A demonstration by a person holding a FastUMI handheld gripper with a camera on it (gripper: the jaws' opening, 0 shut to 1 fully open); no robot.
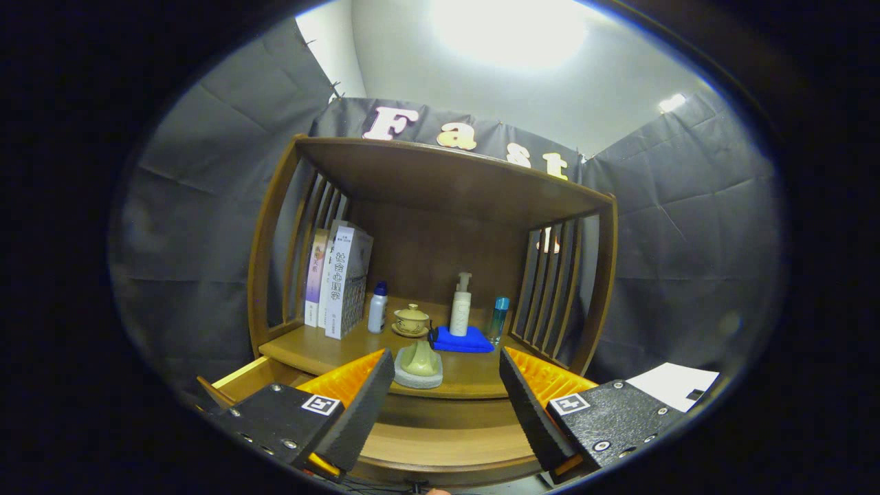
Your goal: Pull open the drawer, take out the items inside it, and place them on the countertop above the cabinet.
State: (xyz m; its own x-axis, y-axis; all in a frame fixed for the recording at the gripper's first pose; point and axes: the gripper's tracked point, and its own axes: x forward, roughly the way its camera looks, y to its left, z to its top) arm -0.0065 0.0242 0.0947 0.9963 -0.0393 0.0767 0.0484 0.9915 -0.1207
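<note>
The wooden cabinet's drawer (237, 381) stands pulled open below the countertop (474, 381); its inside is mostly hidden behind my fingers. My gripper (445, 359) is open, held in front of the countertop's front edge, with nothing between its fingers. A pale green lidded piece (419, 359) sits on a grey round base (417, 379) at the countertop's front edge, just ahead of my left finger (357, 405). Farther back lie a folded blue cloth (462, 341), a white pump bottle (460, 306), a small lidded tea cup (411, 320), a white bottle with a blue cap (377, 309) and a clear blue-capped bottle (498, 320).
Books (340, 278) stand upright at the countertop's left, against the slatted side. A wooden shelf top (447, 175) roofs the countertop, with slatted sides left and right (557, 289). A white sheet of paper (674, 385) lies low to the right of the cabinet.
</note>
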